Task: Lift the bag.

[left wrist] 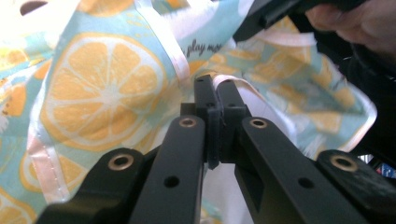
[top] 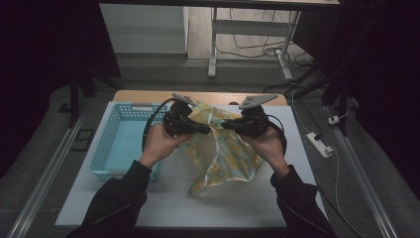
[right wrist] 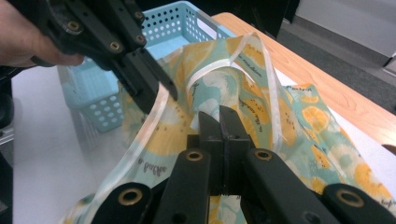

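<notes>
High view, left to right: blue basket [top: 115, 144] on the table [top: 163, 203]; left gripper [top: 208, 130] and right gripper [top: 224, 125], each clamped on the lemon-print cloth [top: 233, 158], which hangs between them, its lower end touching the table.
</notes>
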